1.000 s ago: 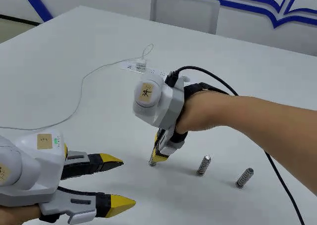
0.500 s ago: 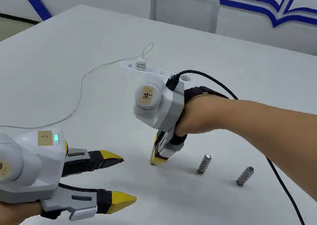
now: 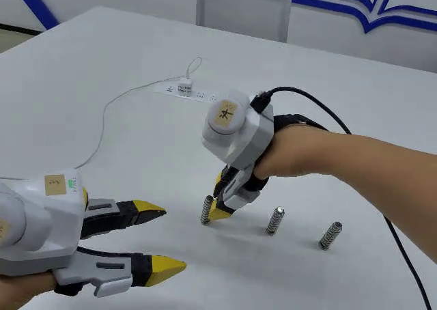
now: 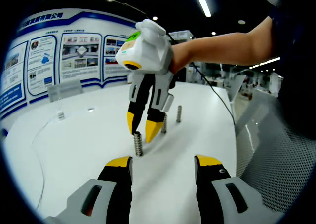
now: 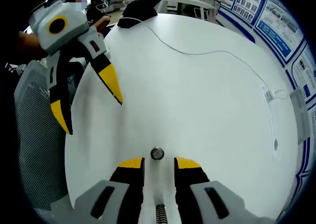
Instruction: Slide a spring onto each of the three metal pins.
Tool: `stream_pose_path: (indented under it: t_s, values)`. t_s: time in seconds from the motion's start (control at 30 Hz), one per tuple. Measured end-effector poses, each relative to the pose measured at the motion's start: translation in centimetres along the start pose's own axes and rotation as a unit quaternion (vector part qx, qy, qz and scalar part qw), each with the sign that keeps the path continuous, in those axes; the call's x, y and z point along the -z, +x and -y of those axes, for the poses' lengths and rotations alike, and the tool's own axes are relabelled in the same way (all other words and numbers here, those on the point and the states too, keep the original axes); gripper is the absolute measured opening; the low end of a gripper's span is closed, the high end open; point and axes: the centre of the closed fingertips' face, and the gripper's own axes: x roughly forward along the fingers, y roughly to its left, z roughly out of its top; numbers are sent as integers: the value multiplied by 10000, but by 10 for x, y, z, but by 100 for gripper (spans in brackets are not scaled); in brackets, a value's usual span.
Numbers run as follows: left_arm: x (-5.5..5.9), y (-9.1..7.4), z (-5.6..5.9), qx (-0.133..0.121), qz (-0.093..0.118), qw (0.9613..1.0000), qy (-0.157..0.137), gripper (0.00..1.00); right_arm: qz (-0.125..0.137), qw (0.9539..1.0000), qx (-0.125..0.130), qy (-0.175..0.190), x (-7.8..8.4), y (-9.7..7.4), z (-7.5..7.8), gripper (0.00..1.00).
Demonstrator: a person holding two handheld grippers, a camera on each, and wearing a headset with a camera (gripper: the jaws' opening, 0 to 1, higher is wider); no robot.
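My right gripper (image 4: 141,131) hangs tips-down over the left pin (image 5: 157,153), jaws a little apart, straddling its top and not clamped. The spring (image 3: 207,211) looks seated on it. The middle pin (image 3: 274,220) and right pin (image 3: 330,235) look sprung too. My left gripper (image 3: 167,238) is idle, jaws wide apart, holding nothing. To finish well, I lift straight up with the jaws apart so the tips don't snag coils or tip the pin.

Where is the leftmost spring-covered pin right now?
Head view: the leftmost pin stands on the table at the yellow tips of the right tool, the other two pins to its right.
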Motion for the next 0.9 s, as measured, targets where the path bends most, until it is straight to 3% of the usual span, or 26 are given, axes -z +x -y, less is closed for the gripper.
stream_pose_path:
  t_s: [0.4, 0.6, 0.9]
  values:
    - [-3, 3, -3, -9, 2, 10000, 24, 54, 625, 9971, 294, 320, 18, -22, 7, 37]
    - [-5, 5, -6, -30, -25, 10000, 46, 55, 1045, 9920, 470, 532, 27, -41, 12, 42]
    - [-10, 9, -6, -44, -71, 9999, 78, 56, 1358, 9845, 726, 838, 49, -60, 18, 46]
